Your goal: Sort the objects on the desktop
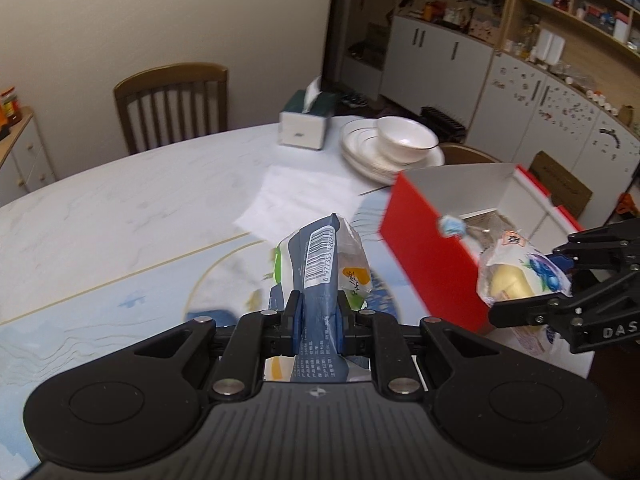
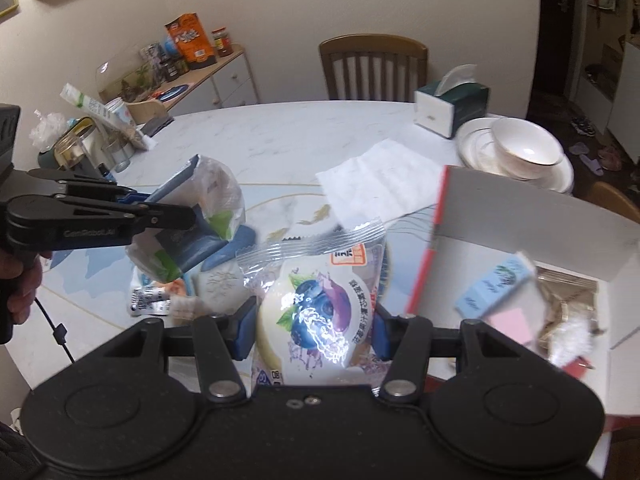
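Observation:
My left gripper (image 1: pixel 318 314) is shut on a blue-grey and green snack packet (image 1: pixel 324 264) with a barcode, held above the table. It also shows in the right wrist view (image 2: pixel 188 224), left of centre. My right gripper (image 2: pixel 314 324) is shut on a clear blueberry cake packet (image 2: pixel 320 308). In the left wrist view that packet (image 1: pixel 520 276) hangs at the near end of a red box (image 1: pixel 432 248). The box's white inside (image 2: pixel 520 216) holds a light blue packet (image 2: pixel 494 286), a pink pad (image 2: pixel 512 326) and a brown foil bag (image 2: pixel 568 300).
Several packets (image 2: pixel 160 300) lie on the marble table (image 1: pixel 120 216). A white paper sheet (image 2: pixel 380 184) lies mid-table. Stacked plates with a bowl (image 1: pixel 396 144) and a green tissue box (image 1: pixel 308 120) stand at the far side. A wooden chair (image 1: pixel 172 104) stands behind.

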`<control>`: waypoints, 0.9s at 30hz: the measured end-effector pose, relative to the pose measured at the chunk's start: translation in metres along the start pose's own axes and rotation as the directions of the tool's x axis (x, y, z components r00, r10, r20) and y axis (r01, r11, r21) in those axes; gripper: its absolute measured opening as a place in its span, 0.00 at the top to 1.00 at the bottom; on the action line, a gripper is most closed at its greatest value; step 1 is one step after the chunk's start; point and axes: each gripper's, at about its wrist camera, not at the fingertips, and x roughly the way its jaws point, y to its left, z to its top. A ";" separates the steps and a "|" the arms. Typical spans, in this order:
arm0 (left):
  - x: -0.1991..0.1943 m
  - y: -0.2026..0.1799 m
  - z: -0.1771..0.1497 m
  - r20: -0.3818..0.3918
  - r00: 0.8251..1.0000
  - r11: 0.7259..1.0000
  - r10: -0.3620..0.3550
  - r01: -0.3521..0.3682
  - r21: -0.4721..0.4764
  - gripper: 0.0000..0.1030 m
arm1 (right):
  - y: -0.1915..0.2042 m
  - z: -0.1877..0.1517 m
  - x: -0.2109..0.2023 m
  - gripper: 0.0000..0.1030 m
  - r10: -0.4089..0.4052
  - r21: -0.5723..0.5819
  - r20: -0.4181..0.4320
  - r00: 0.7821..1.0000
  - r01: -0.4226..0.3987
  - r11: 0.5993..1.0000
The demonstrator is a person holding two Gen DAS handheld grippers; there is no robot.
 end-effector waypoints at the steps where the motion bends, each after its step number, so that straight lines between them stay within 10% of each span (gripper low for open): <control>1: 0.000 -0.006 0.002 0.003 1.000 1.000 -0.009 0.009 0.006 0.86 | -0.004 -0.001 -0.003 0.48 -0.007 0.004 0.003 1.000 0.007 1.000; 27: 0.045 -0.131 0.048 0.021 0.994 0.988 -0.107 0.104 0.111 0.86 | -0.134 -0.020 -0.060 0.49 -0.126 0.078 0.053 0.991 0.121 0.990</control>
